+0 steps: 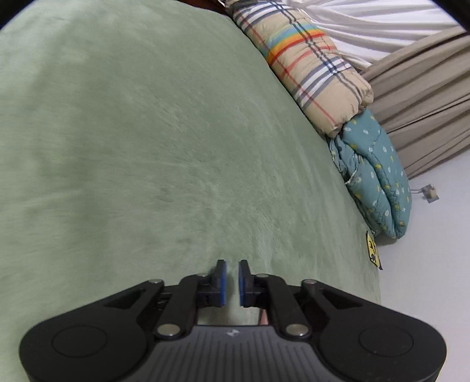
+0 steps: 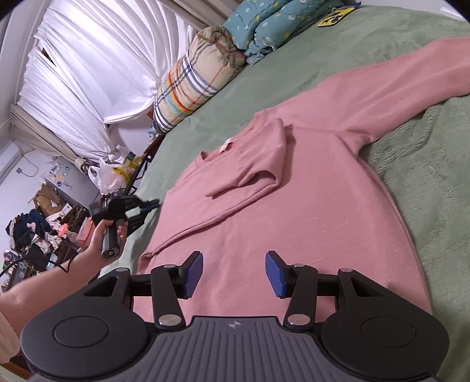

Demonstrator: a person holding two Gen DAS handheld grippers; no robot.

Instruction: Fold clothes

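A pink long-sleeved sweater [image 2: 293, 211] lies flat on the green blanket [image 2: 426, 176]. One sleeve [image 2: 249, 176] is folded across the chest; the other sleeve [image 2: 396, 85] stretches toward the upper right. My right gripper [image 2: 233, 258] hovers open over the sweater's lower body, with nothing between its blue pads. In the right wrist view a hand holds my left gripper [image 2: 147, 204] beside the sweater's left edge. In its own view the left gripper [image 1: 232, 264] is over bare blanket [image 1: 147, 147], its pads almost together and holding nothing. The sweater is out of that view.
A rolled plaid quilt [image 2: 194, 85] and a teal flowered quilt [image 2: 264, 26] lie along the far edge of the bed, with white curtains [image 2: 88, 58] behind. A yellow tag [image 1: 373, 249] sits near the bed corner. Cluttered furniture [image 2: 44, 223] stands beyond the left side.
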